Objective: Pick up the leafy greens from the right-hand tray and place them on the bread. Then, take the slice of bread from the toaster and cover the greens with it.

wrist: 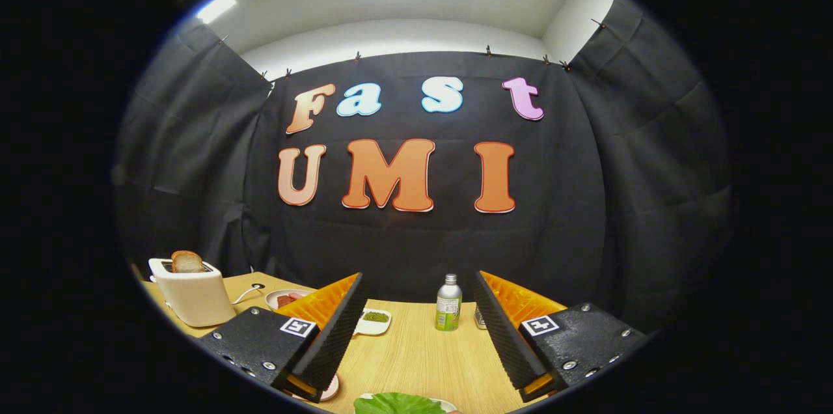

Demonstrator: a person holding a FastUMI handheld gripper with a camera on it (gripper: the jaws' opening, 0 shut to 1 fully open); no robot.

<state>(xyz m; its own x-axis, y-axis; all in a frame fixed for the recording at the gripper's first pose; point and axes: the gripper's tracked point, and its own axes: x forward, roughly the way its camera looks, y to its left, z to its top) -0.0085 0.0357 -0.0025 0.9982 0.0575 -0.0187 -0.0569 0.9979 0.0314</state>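
Note:
My gripper (416, 297) hangs open above the wooden table (416, 355), with nothing between its fingers. Leafy greens (398, 403) lie on a white tray just below and between the fingers. A white toaster (194, 297) stands beyond the left finger at the table's far left. A slice of bread (187, 262) sticks up out of its slot.
A small green bottle (448, 303) stands upright ahead between the fingers. A white dish with green bits (374, 321) lies next to the left finger, and a plate with reddish food (285, 299) sits behind it. The toaster's cable (247, 291) runs across the table.

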